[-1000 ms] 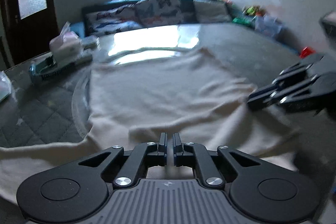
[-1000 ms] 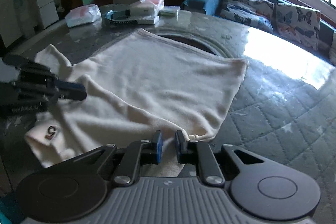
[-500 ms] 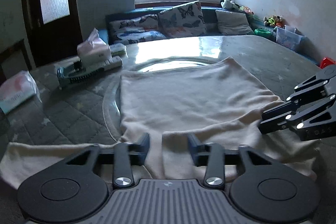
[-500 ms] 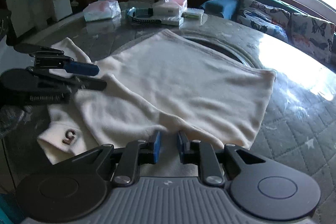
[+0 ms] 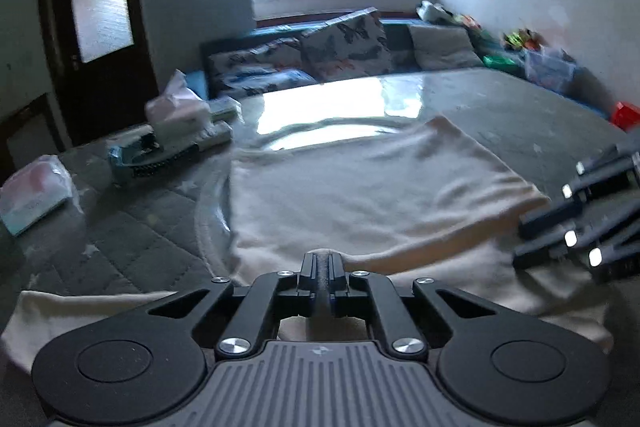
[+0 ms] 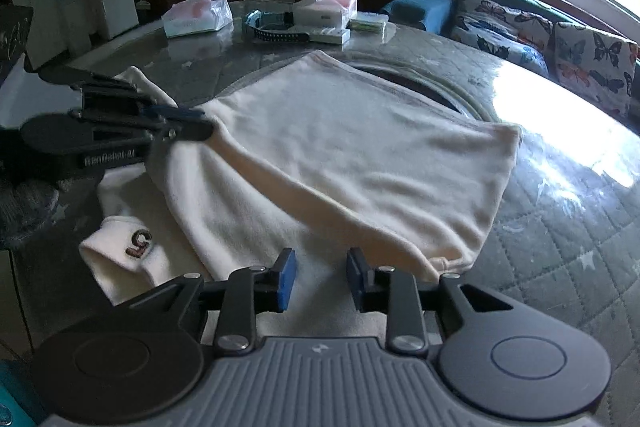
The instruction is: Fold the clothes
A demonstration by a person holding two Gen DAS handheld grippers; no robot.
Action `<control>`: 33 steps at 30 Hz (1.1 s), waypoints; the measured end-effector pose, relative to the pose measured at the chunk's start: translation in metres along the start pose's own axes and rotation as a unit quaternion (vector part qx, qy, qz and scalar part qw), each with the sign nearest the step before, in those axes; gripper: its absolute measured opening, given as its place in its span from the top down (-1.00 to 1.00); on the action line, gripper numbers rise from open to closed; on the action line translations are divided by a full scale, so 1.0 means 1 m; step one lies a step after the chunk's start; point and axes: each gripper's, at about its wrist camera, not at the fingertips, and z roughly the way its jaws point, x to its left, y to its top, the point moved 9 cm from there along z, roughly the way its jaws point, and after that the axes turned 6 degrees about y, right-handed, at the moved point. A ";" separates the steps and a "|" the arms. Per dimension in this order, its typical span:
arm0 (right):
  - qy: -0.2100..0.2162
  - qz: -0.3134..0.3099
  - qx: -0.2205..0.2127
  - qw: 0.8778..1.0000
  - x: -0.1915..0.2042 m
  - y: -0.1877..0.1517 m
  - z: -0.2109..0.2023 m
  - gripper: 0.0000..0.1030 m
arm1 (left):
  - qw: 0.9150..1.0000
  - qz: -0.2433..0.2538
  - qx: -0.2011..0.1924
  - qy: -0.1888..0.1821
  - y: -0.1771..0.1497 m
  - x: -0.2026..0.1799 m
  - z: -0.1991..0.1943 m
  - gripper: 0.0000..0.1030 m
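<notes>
Your left gripper [image 5: 320, 261] is closing, and its two jaws are almost together on a raised fold of the cream garment [image 6: 352, 155]; in the right wrist view you see this same gripper [image 6: 192, 125] at the left side, pinching the cloth edge so that a taut ridge of fabric runs from it toward your other tool. Your right gripper [image 6: 320, 277] is opening: its jaws with blue pads [image 6: 286, 279] stand apart, the cream cloth lies under and between them, and the pads do not press on it. In the left wrist view the right gripper [image 5: 532, 243] shows blurred at the right edge, just at the border of the garment. The garment is spread on the grey quilted table [image 6: 568, 227], partly over a round glass inset [image 5: 320, 135], with its body flat and one sleeve going out to the left. A cuff with a small dark emblem [image 6: 138, 241] lies near your right gripper, at its left. At the far side of the table you see a tissue box [image 6: 326, 9], a plastic packet [image 6: 198, 15] and a blue and black object [image 6: 272, 31], well apart from the garment. Behind the table there is a sofa with butterfly cushions [image 6: 596, 63].
</notes>
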 end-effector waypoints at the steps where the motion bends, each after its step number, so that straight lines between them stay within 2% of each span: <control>1: 0.002 -0.001 -0.004 1.000 0.001 0.003 -0.001 0.46 | 1.000 -0.002 0.003 -0.001 -0.001 0.000 0.000 0.78; 2: 0.005 -0.001 -0.009 1.000 0.003 0.006 -0.002 0.46 | 1.000 -0.008 0.004 -0.001 -0.002 0.002 -0.002 0.69; 3: 0.007 -0.001 -0.012 1.000 0.005 0.008 -0.002 0.46 | 1.000 -0.013 0.005 -0.001 -0.003 0.004 -0.003 0.51; 6: 0.015 -0.004 -0.014 1.000 0.010 0.013 0.004 0.46 | 0.999 -0.033 0.000 0.000 -0.003 0.013 -0.012 0.27; 7: 0.017 -0.005 -0.011 1.000 0.012 0.013 0.007 0.46 | 0.999 -0.041 -0.002 0.007 -0.003 0.020 -0.016 0.22; 8: 0.019 -0.007 -0.006 1.000 0.014 0.012 0.012 0.46 | 0.999 -0.051 -0.004 0.016 -0.004 0.027 -0.021 0.06; 9: 0.021 -0.011 0.000 1.000 0.017 0.010 0.017 0.45 | 0.998 -0.061 -0.005 0.027 -0.005 0.036 -0.025 0.00; 12: 0.018 -0.027 0.001 0.999 0.022 0.010 0.018 0.44 | 0.994 -0.090 -0.005 0.069 -0.013 0.070 -0.034 0.00; 15: 0.019 -0.028 0.001 0.999 0.024 0.012 0.015 0.44 | 0.984 -0.128 0.002 0.128 -0.027 0.113 -0.041 0.00; 18: 0.020 -0.031 -0.001 0.999 0.026 0.012 0.010 0.44 | 0.966 -0.175 0.014 0.190 -0.044 0.161 -0.048 0.00; 22: 0.018 -0.033 -0.003 0.999 0.027 0.011 0.006 0.44 | 0.939 -0.231 0.033 0.251 -0.065 0.211 -0.051 0.00; 23: 0.018 -0.033 -0.003 0.999 0.027 0.011 0.005 0.44 | 0.935 -0.240 0.037 0.259 -0.069 0.219 -0.051 0.00; 25: 0.017 -0.032 -0.005 0.999 0.027 0.011 0.003 0.44 | 0.931 -0.254 0.043 0.260 -0.077 0.233 -0.049 0.00; 31: 0.015 -0.032 -0.004 0.999 0.028 0.010 0.001 0.43 | 0.929 -0.276 0.048 0.241 -0.083 0.242 -0.041 0.03; 33: 0.015 -0.032 -0.004 0.999 0.028 0.010 0.000 0.44 | 0.928 -0.281 0.049 0.238 -0.084 0.243 -0.038 0.12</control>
